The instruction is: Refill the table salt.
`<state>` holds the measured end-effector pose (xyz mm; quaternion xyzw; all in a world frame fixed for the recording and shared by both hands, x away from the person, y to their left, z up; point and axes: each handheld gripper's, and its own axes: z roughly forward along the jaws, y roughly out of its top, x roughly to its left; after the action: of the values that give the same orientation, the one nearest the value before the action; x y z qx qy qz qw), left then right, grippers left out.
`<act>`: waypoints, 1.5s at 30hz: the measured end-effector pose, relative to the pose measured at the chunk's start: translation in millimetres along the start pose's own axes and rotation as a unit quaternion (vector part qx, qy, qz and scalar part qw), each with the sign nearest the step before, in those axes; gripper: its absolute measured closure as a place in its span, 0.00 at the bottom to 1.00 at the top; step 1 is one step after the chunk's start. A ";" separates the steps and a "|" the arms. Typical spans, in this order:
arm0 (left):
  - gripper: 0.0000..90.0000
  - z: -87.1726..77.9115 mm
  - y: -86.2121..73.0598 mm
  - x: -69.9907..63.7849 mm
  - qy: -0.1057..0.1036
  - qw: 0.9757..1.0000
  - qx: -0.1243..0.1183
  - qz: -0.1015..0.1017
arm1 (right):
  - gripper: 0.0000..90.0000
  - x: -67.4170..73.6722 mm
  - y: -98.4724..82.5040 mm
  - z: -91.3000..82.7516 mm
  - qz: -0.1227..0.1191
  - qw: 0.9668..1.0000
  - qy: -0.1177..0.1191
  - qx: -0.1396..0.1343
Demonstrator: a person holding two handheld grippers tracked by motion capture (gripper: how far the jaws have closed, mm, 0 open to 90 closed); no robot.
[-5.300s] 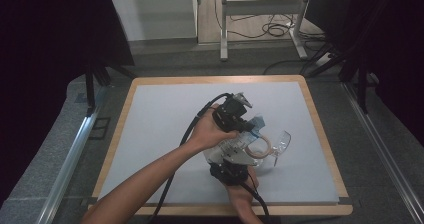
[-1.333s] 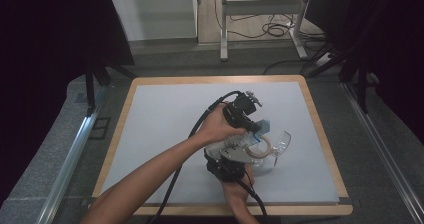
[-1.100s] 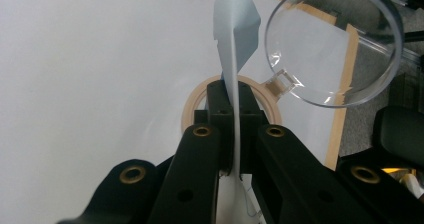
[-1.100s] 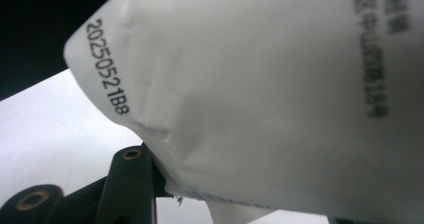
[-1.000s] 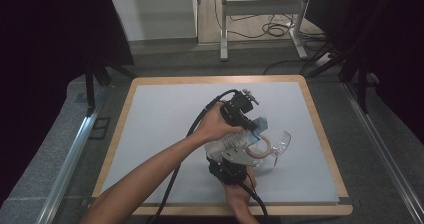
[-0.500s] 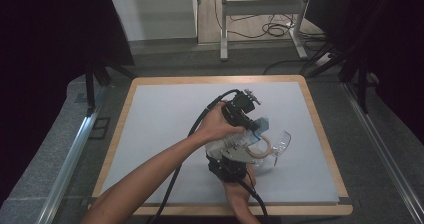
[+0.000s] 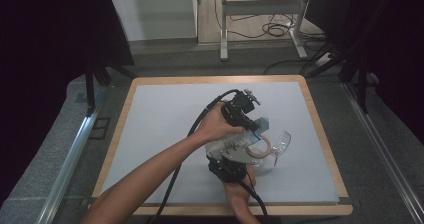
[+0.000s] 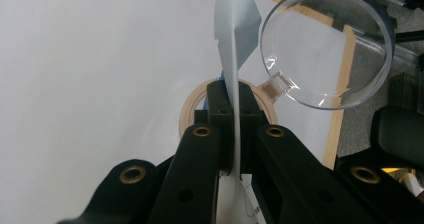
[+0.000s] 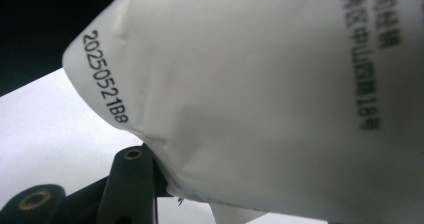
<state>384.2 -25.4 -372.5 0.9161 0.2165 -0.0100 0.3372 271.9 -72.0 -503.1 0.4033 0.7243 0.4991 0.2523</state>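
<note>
A white printed packet [image 7: 234, 145] with a pale blue top edge [image 7: 263, 124] is held up between both grippers over the table's middle. My left gripper [image 7: 256, 126] reaches down from above, shut on that thin blue edge [image 8: 235, 44]; its jaws [image 8: 232, 101] pinch it flat. My right gripper [image 7: 233, 160] comes in from the near side under the packet. The packet's white printed face [image 9: 260, 84] covers most of that gripper's view. One black jaw presses against its lower left and the other jaw is hidden behind it.
A wooden ring [image 7: 258, 147] lies on the pale mat [image 7: 165, 114] just right of the packet, also seen behind the left jaws [image 8: 191, 111]. A clear round plastic dish [image 7: 281, 143] [image 8: 330, 49] sits beside it. The wooden table border [image 7: 320, 129] runs to the right.
</note>
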 end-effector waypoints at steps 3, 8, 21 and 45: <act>1.00 0.2 -1.1 -0.9 -0.002 1.000 0.003 0.001 | 0.55 -0.4 -2.6 0.0 0.008 1.000 0.002 0.002; 1.00 -0.5 -2.3 -0.1 -0.003 1.000 0.004 0.002 | 0.55 -1.1 -5.1 1.0 0.010 1.000 0.002 0.004; 1.00 -6.3 -4.4 -1.2 -0.004 1.000 -0.002 0.001 | 0.55 -0.7 -4.8 1.4 0.006 1.000 0.001 0.003; 1.00 -3.1 4.1 -5.9 -0.001 1.000 0.010 0.009 | 0.54 0.3 4.7 -0.3 0.040 0.999 0.013 -0.012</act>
<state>380.0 -28.5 -366.7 0.9216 0.2074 -0.0099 0.3281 273.1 -71.1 -498.7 0.4223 0.7048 0.5227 0.2275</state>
